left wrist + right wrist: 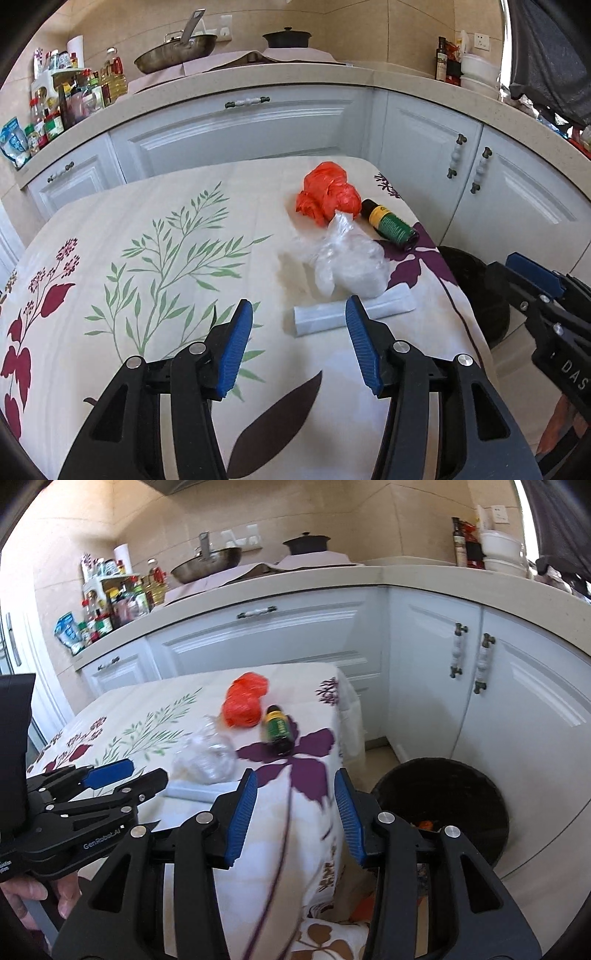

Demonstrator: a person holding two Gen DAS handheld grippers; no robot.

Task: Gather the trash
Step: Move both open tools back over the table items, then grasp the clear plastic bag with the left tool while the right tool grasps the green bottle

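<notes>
On the floral tablecloth [166,258] lie a crumpled orange plastic bag [327,195], a crumpled clear plastic bag [347,262], a small dark bottle with a green and yellow label [391,225] on its side, and a flat white wrapper [354,314]. My left gripper [299,325] is open and empty just short of the wrapper. My right gripper [295,801] is open and empty above the table's right edge. In the right wrist view I see the orange bag [245,701], the clear bag [205,757], the bottle [279,729] and a black trash bin [443,805] on the floor.
White kitchen cabinets [240,129] stand behind and right of the table. The counter [258,79] holds a pan, a dark pot and several bottles and jars. The bin [476,291] sits right of the table. The left gripper also shows in the right wrist view [125,775].
</notes>
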